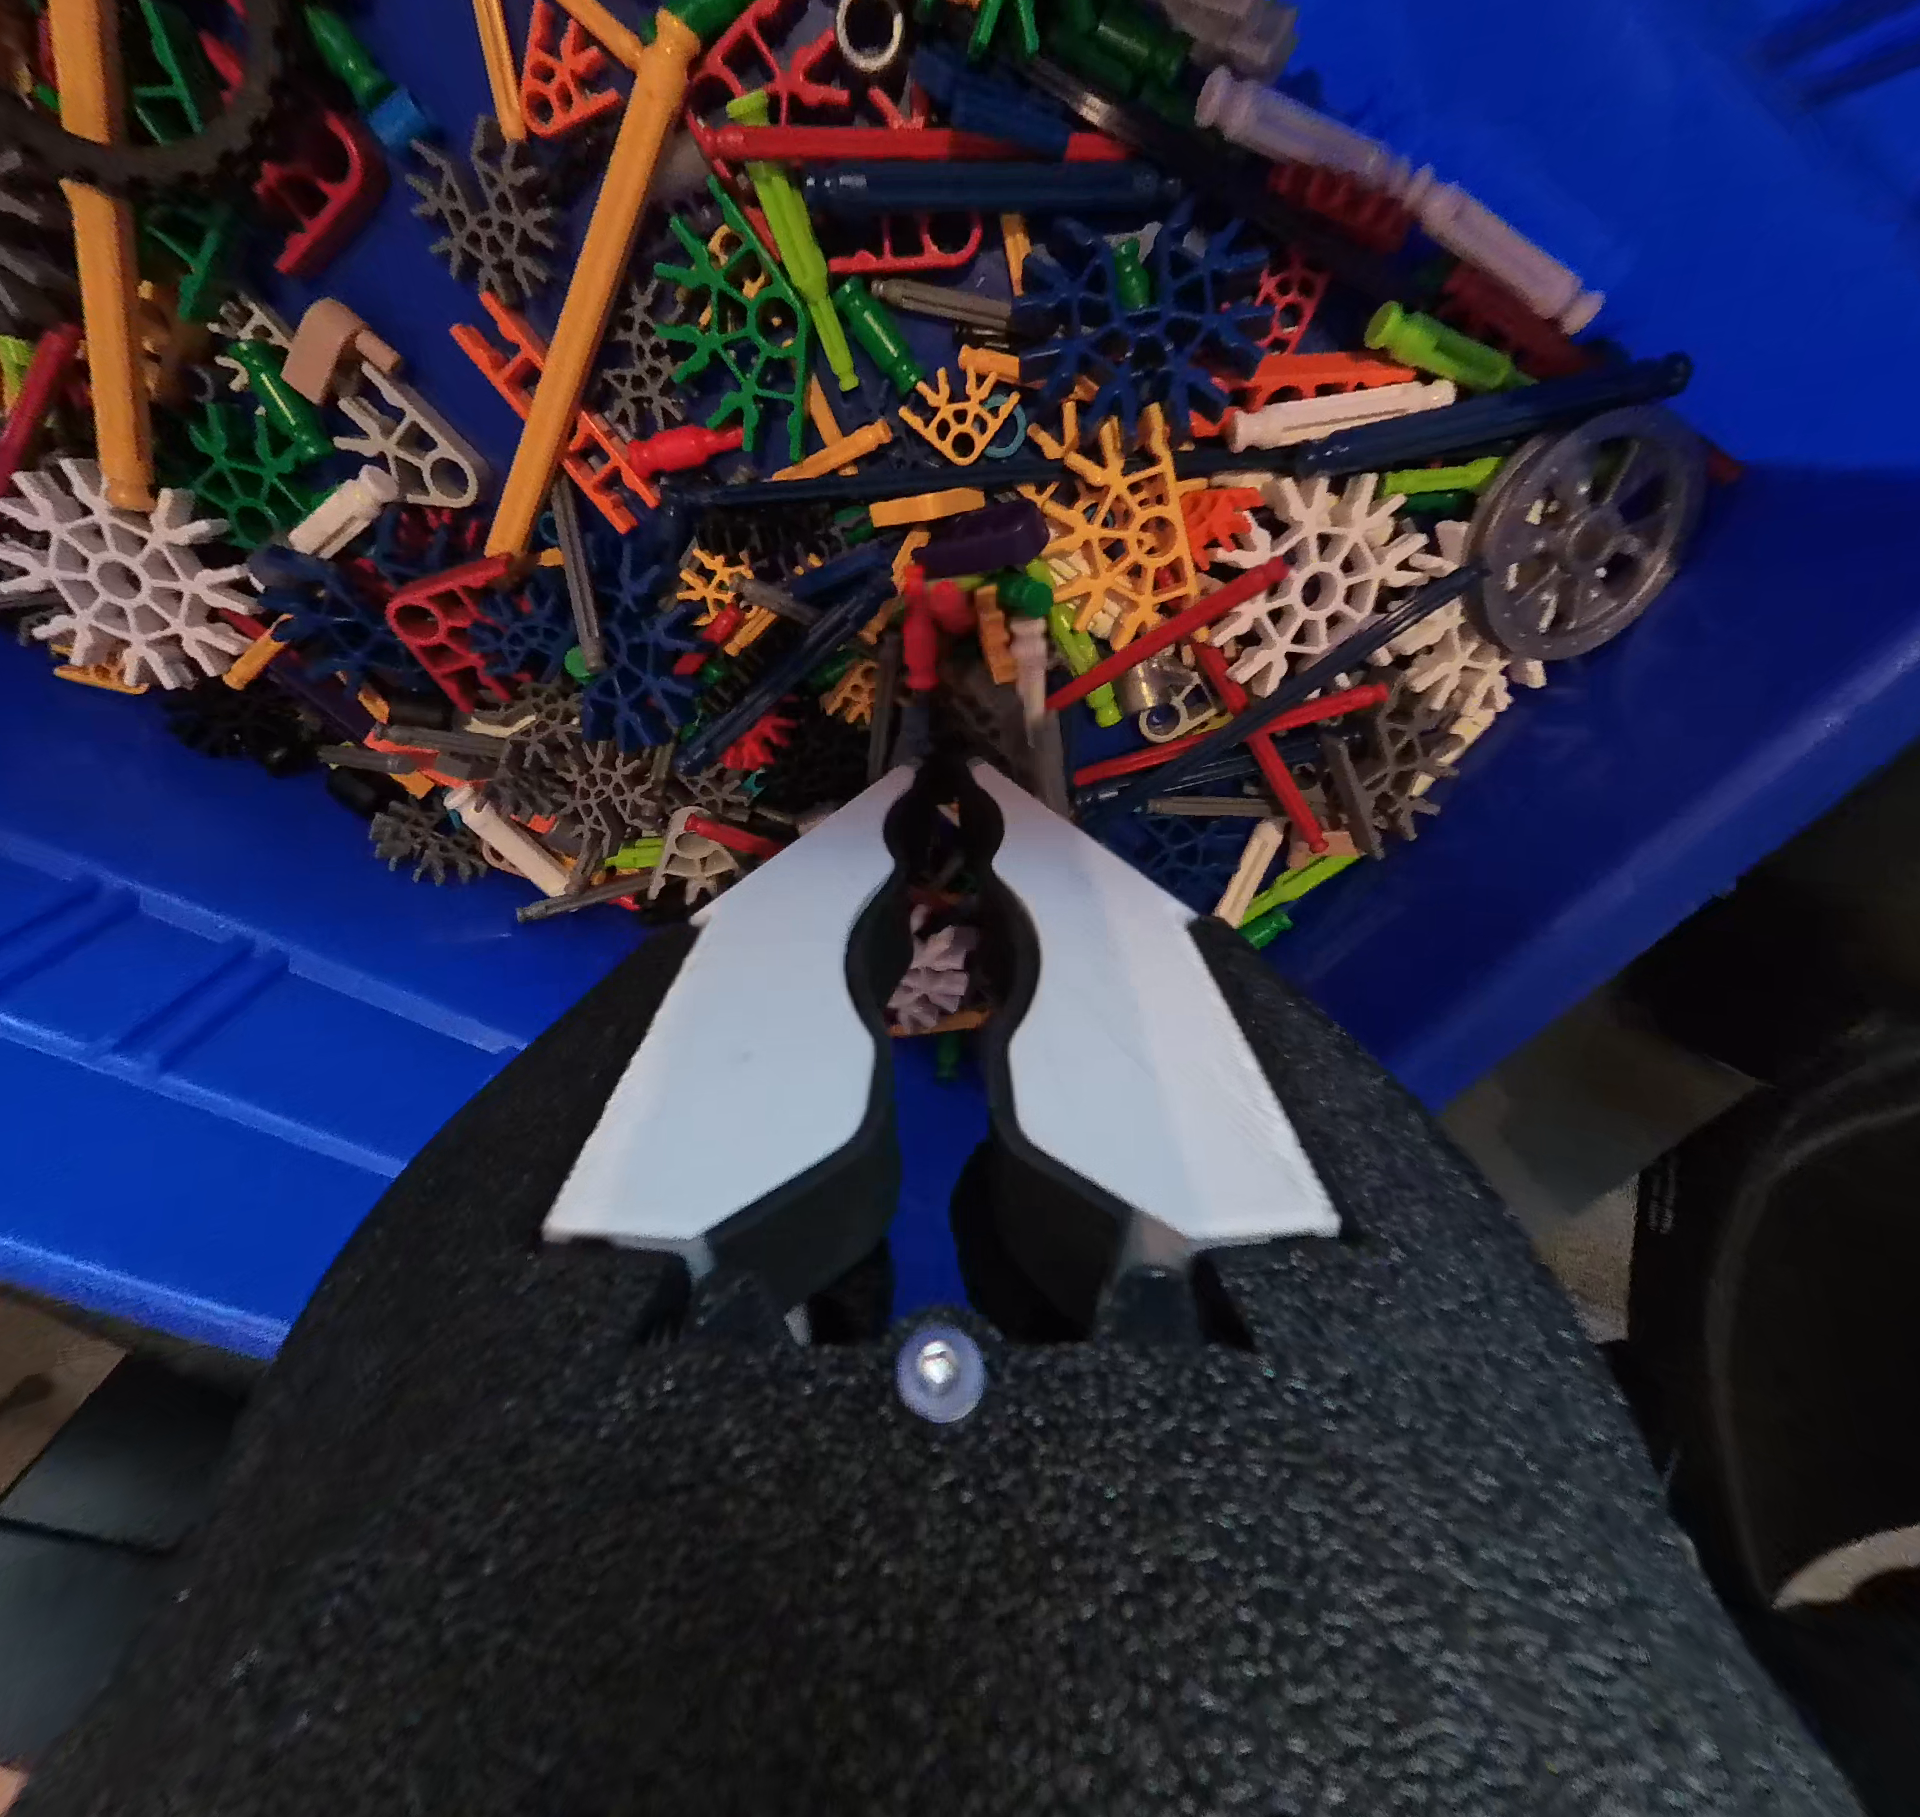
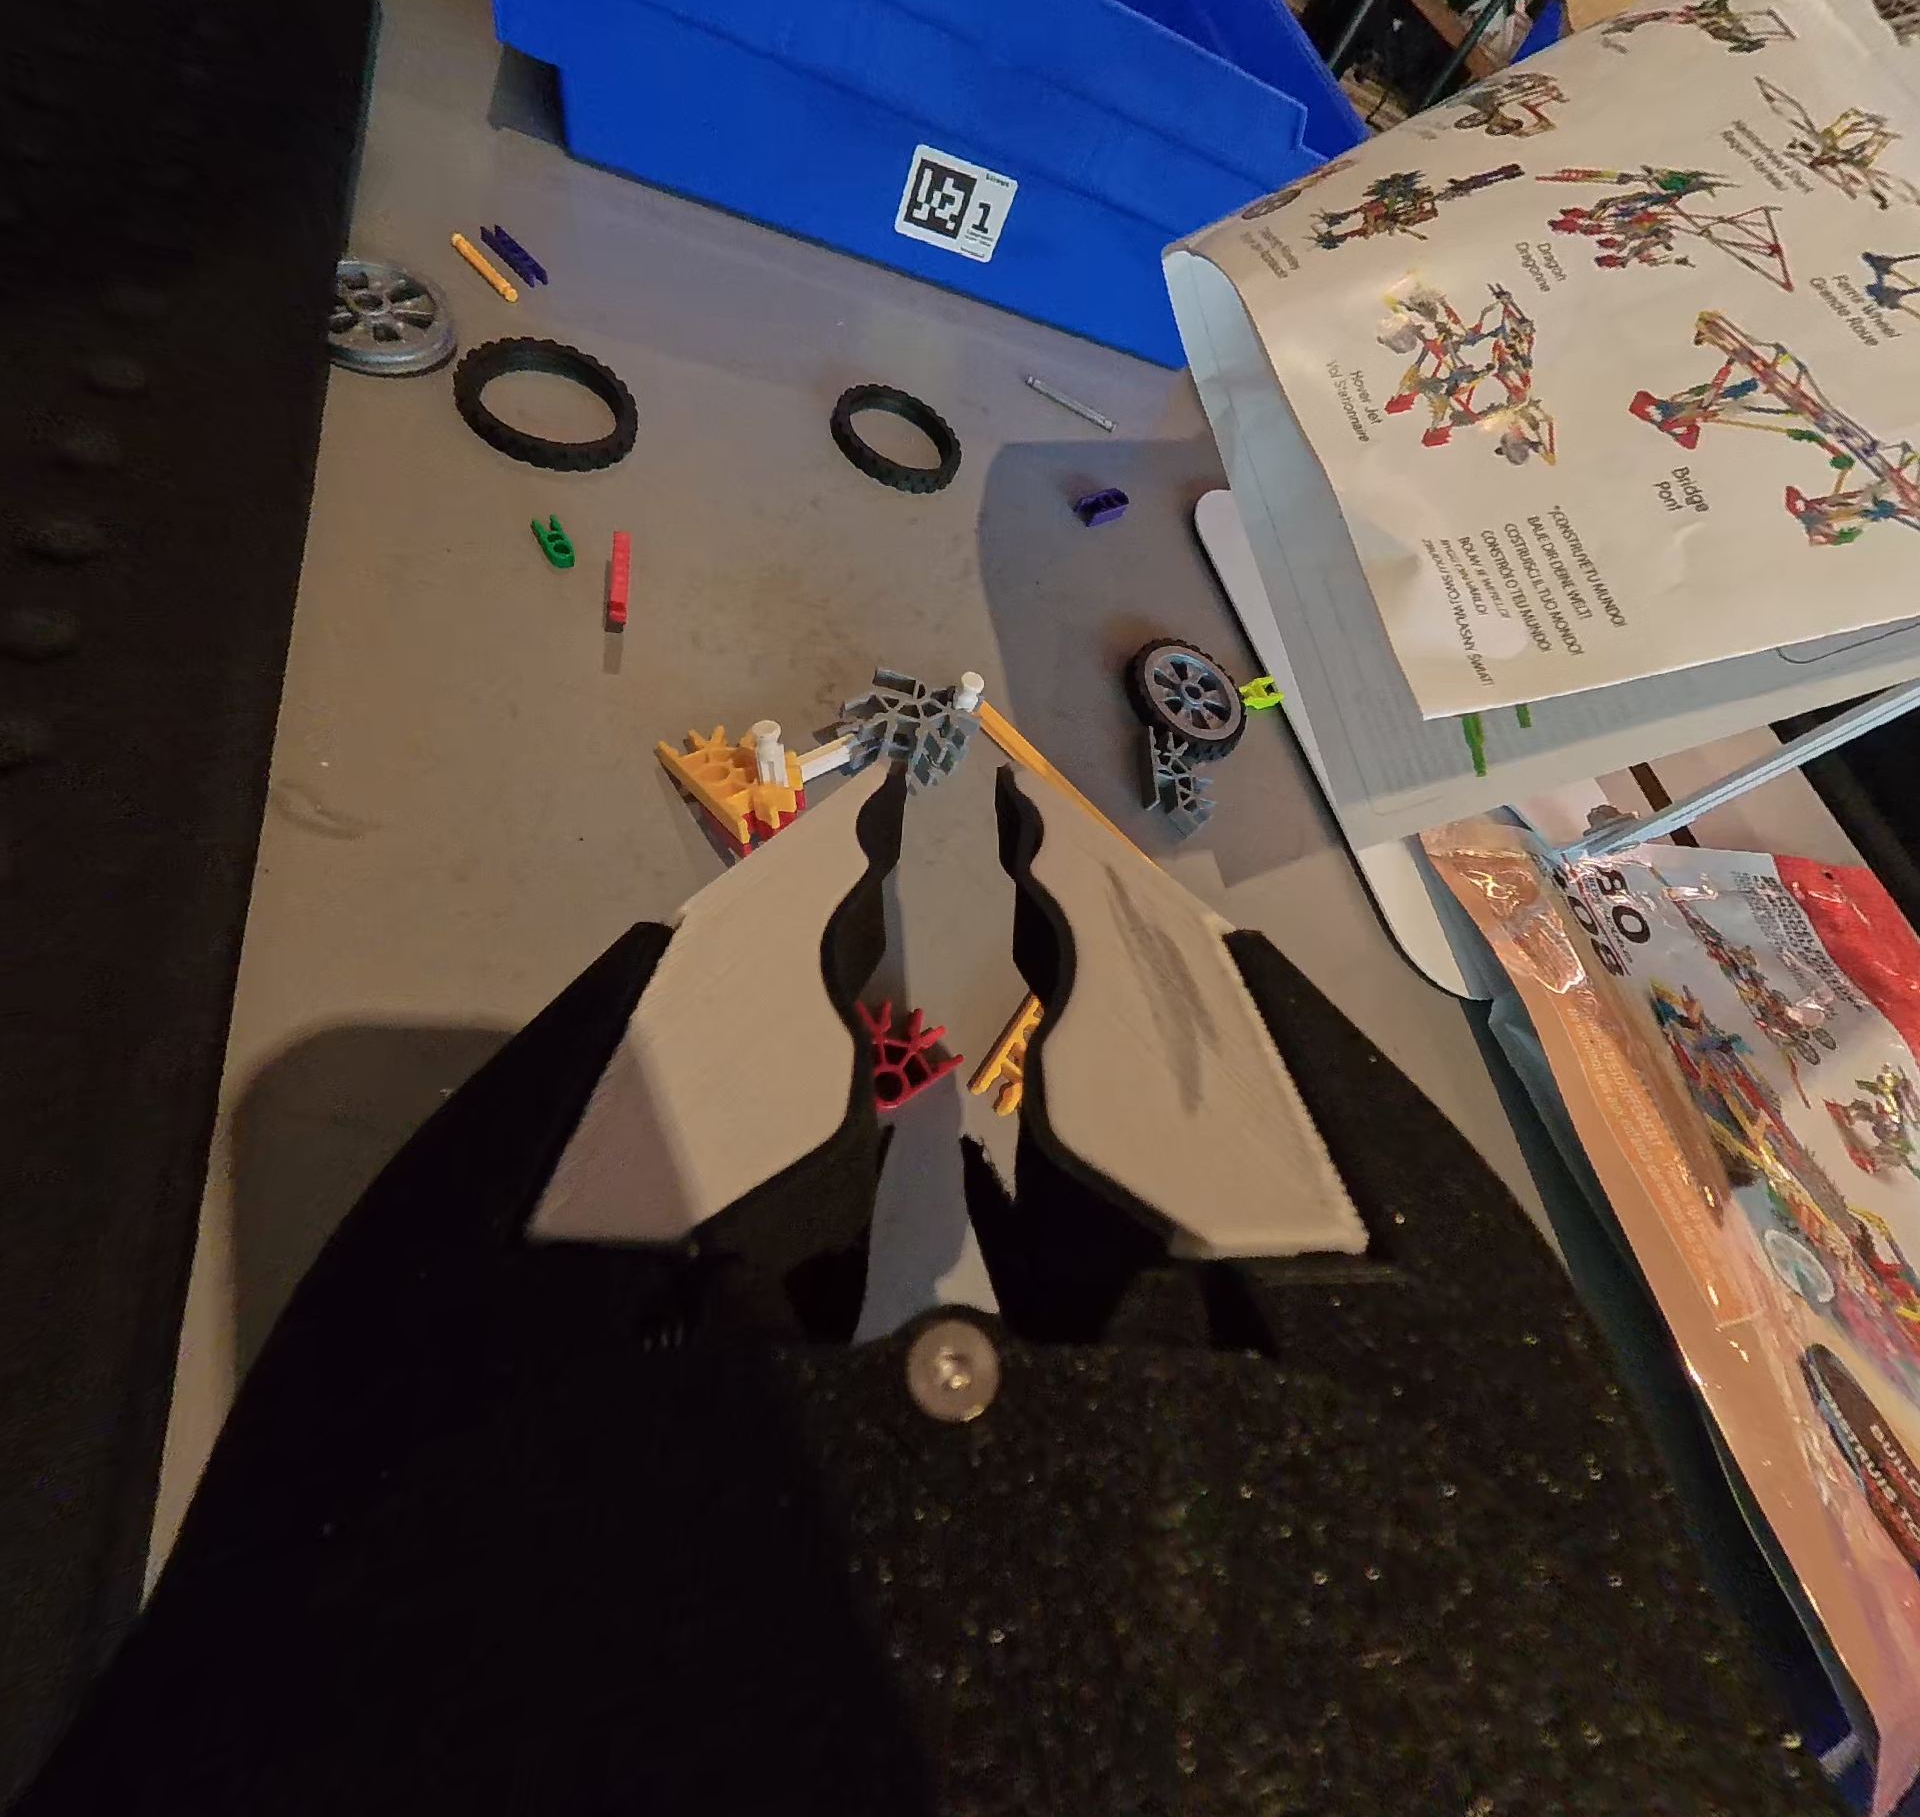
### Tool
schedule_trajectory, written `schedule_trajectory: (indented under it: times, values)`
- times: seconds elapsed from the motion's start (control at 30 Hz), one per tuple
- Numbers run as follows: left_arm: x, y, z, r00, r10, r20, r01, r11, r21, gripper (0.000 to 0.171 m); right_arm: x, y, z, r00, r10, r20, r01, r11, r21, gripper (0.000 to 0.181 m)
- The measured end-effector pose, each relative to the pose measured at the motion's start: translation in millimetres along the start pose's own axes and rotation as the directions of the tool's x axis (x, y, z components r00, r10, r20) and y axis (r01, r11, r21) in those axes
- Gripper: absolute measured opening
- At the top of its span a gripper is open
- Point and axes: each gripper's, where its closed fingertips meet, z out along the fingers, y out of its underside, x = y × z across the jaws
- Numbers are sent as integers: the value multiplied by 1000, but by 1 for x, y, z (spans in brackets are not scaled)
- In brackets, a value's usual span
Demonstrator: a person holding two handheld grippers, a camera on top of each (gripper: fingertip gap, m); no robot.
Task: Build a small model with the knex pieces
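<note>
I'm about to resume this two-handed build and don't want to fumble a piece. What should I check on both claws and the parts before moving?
1. Left claw empty: cannot tell; its tips sit nearly closed in the pile of pieces in the blue bin, and I can't see anything pinched.
2. Right claw open: ok, a clear gap shows between the tips.
3. Right claw empty: ok, nothing held.
4. Small assembly within reach: ok, its grey connector lies just ahead of the right claw's tips.
5. Loose red connector and yellow piece under the right claw: not ok, they could get knocked.
6. Wheel with tyre clear of the booklet: cannot tell.
</note>
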Motion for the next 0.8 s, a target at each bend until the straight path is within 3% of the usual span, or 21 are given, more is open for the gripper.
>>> schedule_trajectory:
  times: [0.47,0.67,0.8]
  values:
    - [16,-33,-56,997,-6,-81,27,966,258,1,-1,-5,-1,1000,-14,-4,14,1000,9,17]
    - [46,-29,-42,983,67,-173,-32,980,195,3,-2,-5,-2,1000,-17,-4,17,1000,10,17]
    - [28,-26,-36,994,10,-109,10,983,183,18,-2,-4,-2,1000,-17,-1,17,1000,8,17]
